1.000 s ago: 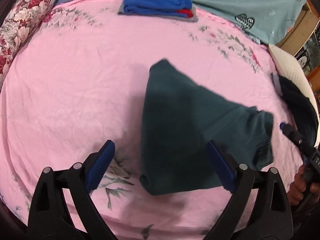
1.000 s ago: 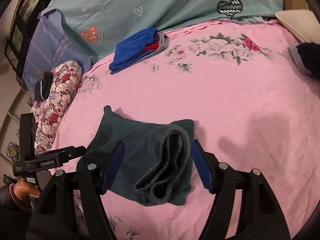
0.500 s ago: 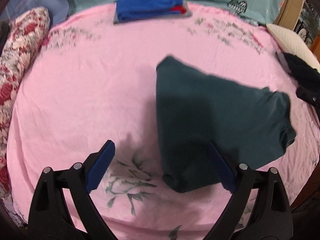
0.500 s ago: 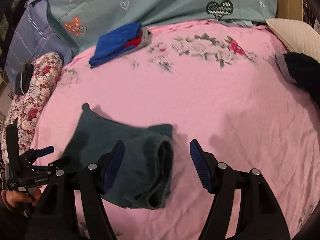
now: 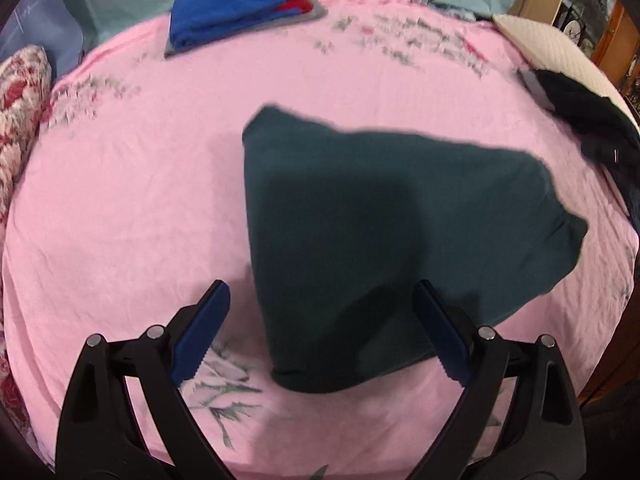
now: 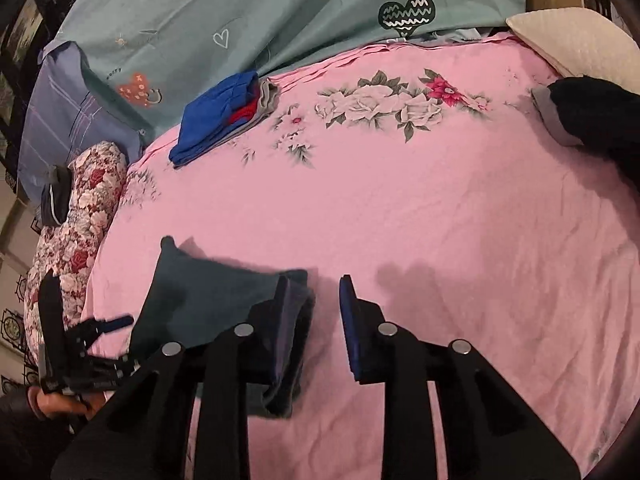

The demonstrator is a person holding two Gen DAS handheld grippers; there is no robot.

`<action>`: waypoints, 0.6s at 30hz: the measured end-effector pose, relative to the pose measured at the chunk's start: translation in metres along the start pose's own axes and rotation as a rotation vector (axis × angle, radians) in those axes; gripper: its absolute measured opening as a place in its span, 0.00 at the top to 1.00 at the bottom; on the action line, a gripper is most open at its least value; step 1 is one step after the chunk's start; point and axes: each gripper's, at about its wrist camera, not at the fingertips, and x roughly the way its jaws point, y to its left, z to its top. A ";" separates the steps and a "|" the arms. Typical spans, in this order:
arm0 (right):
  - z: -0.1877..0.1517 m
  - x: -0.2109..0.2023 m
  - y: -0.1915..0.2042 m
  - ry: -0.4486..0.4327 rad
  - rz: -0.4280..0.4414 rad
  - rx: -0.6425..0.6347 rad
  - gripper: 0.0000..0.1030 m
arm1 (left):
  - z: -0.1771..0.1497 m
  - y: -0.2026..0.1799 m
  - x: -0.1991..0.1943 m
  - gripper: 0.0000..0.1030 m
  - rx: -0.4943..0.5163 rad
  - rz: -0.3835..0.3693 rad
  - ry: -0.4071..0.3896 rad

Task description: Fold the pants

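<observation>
Pink floral bedsheet (image 5: 120,220) fills both views, with a teal patterned blanket (image 6: 280,20) bunched along the top edge. Dark green pants (image 5: 380,220), folded into a rough wedge, lie flat on the sheet at the centre of the left wrist view; in the right wrist view they sit at lower left (image 6: 208,304), the thick folded edge facing right.

In its own view the left gripper (image 5: 320,332) has its jaws spread wide at the bottom of the frame, the left blue pad over bare sheet, the right pad over the near edge of the pants, nothing pinched. It also shows at the far left of the right wrist view (image 6: 100,332), held in a hand (image 6: 56,400).

The right gripper (image 6: 316,320) has its jaws closing, a narrow gap left between them, over bare sheet just right of the pants' folded edge; nothing is between the pads.

A folded blue, red and grey clothes stack (image 5: 240,8) lies at the upper left. A black garment (image 6: 592,120) lies at the right edge, beside a white pillow (image 6: 580,36). A red-flowered cushion (image 6: 80,208) lies at the left.
</observation>
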 end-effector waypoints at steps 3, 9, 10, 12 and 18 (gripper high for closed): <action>-0.031 0.003 0.005 0.058 -0.032 -0.048 0.75 | 0.016 -0.019 -0.011 0.09 0.037 -0.048 -0.052; -0.062 0.001 0.007 0.044 0.013 -0.023 0.76 | 0.044 -0.094 0.019 0.09 0.198 -0.167 -0.023; -0.059 -0.004 0.009 0.025 0.008 -0.022 0.76 | 0.042 -0.108 0.035 0.09 0.226 -0.166 0.021; -0.055 -0.013 0.013 -0.021 -0.002 -0.024 0.76 | 0.030 -0.128 0.059 0.08 0.281 -0.120 0.084; -0.045 -0.017 0.007 -0.046 0.000 -0.013 0.75 | 0.022 -0.110 0.021 0.08 0.255 -0.114 -0.013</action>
